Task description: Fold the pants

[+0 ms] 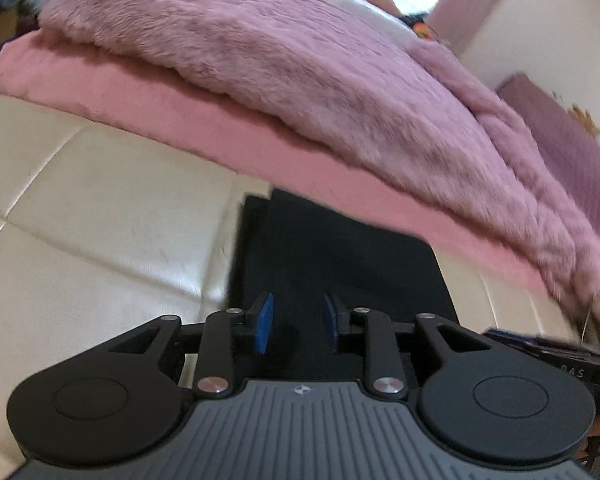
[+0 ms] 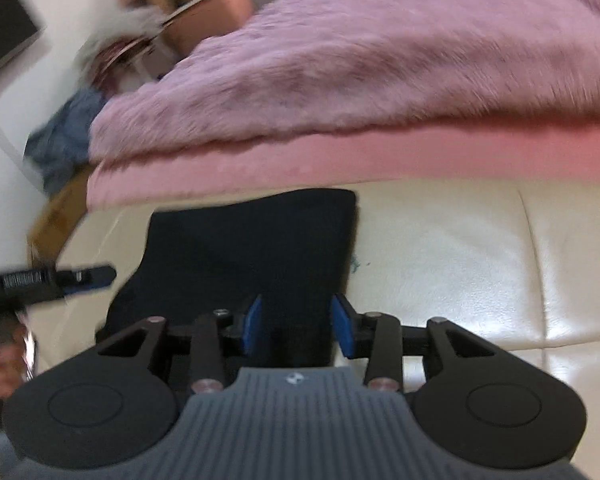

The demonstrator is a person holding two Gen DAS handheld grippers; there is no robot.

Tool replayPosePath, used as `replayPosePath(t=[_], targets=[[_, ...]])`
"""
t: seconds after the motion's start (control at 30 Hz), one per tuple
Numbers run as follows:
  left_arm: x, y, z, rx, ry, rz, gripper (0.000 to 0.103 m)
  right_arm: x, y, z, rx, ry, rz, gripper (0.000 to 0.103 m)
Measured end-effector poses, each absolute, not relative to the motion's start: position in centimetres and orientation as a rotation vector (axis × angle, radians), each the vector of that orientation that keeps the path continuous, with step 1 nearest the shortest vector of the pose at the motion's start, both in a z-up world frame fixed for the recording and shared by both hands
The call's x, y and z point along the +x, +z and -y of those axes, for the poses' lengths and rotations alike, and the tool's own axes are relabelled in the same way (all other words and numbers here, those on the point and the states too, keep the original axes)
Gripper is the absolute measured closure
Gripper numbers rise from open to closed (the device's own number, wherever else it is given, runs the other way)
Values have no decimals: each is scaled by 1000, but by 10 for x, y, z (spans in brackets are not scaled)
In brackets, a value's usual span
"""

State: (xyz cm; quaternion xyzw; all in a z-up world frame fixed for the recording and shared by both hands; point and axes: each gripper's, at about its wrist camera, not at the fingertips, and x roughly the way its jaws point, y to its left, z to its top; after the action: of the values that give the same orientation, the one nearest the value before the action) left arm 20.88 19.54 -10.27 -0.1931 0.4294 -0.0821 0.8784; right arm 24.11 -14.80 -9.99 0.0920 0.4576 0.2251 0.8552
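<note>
Both the left gripper (image 1: 296,322) and right gripper (image 2: 296,326) are released above the folded pants (image 2: 244,248); a careless grasp could undo the fold.

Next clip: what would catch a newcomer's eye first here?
The fluffy purple blanket fills the top of both views, lying over a pink cover. Below it, dark pants lie folded on the cream cushioned surface. The left tool and right tool are both open near the pants' near edge, gripping nothing.
</note>
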Motion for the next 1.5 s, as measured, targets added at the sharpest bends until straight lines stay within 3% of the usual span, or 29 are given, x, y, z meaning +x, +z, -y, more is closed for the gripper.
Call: replayPosePath(t=[0.17, 0.5, 0.67, 0.87, 0.9, 0.93, 1.0, 1.07, 1.1, 1.17, 1.5], targets=[[182, -114, -180, -355, -144, -941, 73, 193, -105, 121, -21, 505, -941, 83], [179, -129, -180, -323, -70, -984, 74, 181, -132, 108, -98, 465, -981, 85], [171, -105, -168, -283, -72, -954, 74, 179, -112, 115, -45, 470, -966, 83], [153, -53, -153, -197, -57, -859, 74, 168, -56, 125, -31, 469, -847, 68], [149, -44, -150, -180, -51, -838, 74, 165, -43, 127, -28, 465, -819, 60], [145, -34, -147, -158, -44, -816, 72, 162, -33, 128, -24, 461, -792, 56], [134, -15, -140, -114, -30, -759, 60, 151, -9, 132, -19, 450, -727, 39], [118, -1, -133, -74, -10, -689, 35, 138, 8, 134, -13, 445, -672, 28], [111, 5, -129, -57, 1, -656, 29, 129, 16, 136, -8, 443, -644, 22], [95, 11, -121, -25, 27, -600, 16, 111, 26, 136, -1, 437, -598, 21], [47, -4, -87, 65, 92, -562, 12, 20, 20, 134, 22, 294, -480, 21]])
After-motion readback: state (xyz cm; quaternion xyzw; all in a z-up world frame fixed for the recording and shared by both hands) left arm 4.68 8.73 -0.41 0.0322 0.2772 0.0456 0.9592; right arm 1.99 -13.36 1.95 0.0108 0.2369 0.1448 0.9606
